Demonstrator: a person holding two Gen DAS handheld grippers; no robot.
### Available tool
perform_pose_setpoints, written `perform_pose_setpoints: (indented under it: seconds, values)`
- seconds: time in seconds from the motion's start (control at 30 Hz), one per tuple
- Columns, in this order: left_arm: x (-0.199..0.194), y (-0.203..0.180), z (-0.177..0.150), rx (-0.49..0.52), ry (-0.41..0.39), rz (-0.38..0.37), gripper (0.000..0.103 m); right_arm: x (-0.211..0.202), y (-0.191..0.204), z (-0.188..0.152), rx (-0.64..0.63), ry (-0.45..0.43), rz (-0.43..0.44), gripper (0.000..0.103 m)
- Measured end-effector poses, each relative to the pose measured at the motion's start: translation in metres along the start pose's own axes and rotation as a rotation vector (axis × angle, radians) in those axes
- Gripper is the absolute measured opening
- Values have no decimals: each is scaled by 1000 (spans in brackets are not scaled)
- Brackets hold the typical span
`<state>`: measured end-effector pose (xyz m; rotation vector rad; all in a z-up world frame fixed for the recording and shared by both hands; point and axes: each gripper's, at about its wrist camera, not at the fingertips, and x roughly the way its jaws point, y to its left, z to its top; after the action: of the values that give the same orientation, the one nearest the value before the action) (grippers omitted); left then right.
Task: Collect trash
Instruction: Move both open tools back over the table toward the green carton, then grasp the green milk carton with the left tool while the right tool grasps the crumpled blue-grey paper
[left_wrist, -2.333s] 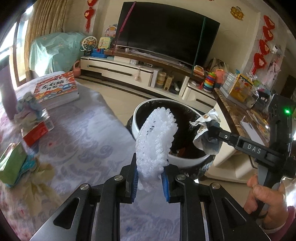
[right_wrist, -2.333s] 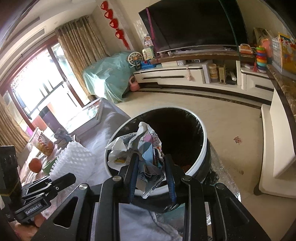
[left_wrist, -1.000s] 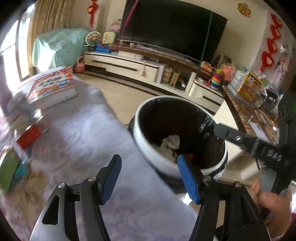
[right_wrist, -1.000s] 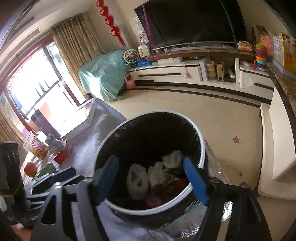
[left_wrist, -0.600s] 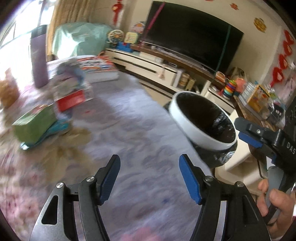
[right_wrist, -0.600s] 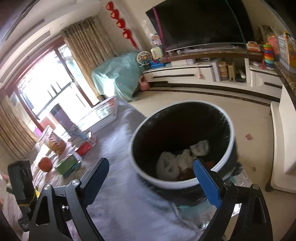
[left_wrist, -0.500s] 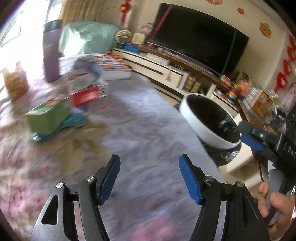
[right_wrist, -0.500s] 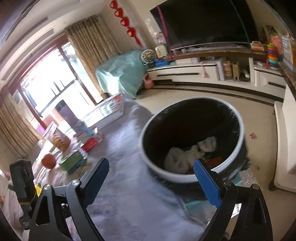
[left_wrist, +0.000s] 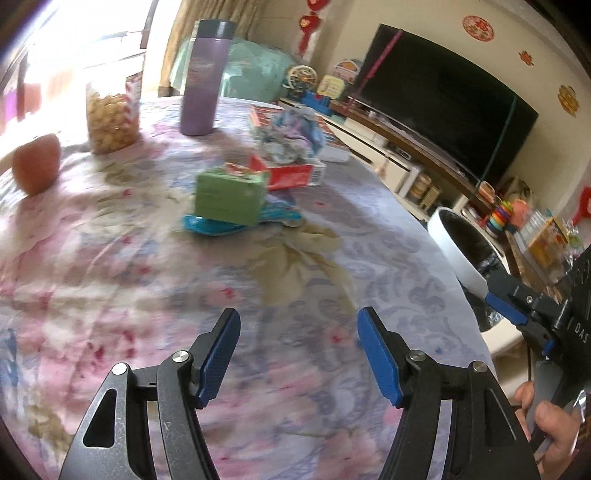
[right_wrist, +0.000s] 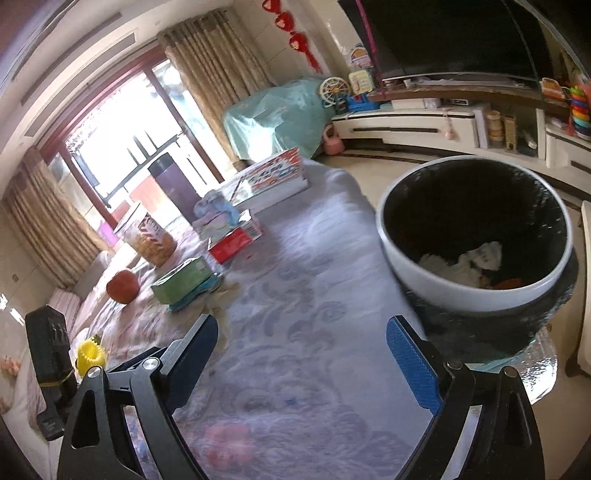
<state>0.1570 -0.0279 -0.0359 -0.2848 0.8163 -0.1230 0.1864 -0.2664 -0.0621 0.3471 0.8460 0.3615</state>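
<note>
My left gripper is open and empty above the floral tablecloth. My right gripper is open and empty, also over the cloth, left of the white trash bin. The bin, lined with a black bag, holds white foam and crumpled wrappers; it also shows at the right in the left wrist view. On the table lie a green box on a blue wrapper, a red-and-white carton and a crumpled bluish wrapper. The right gripper shows in the left wrist view.
A purple flask, a jar of snacks, a red apple and a picture book stand on the table. A small yellow object lies near the table's left side. A TV and low cabinet are behind.
Both grippers let their trash fall into the bin, opened, and swung left away from the bin toward the items on the table.
</note>
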Motion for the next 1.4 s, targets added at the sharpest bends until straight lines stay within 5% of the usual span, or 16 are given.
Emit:
perform_pose_setpoints:
  seconds: [0.77, 1.4]
  values:
    - [17, 28, 48, 5, -28, 62, 74, 49, 32, 11, -52, 53, 58, 94]
    - [69, 42, 84, 61, -26, 77, 71, 127, 68, 69, -126, 59, 128, 94]
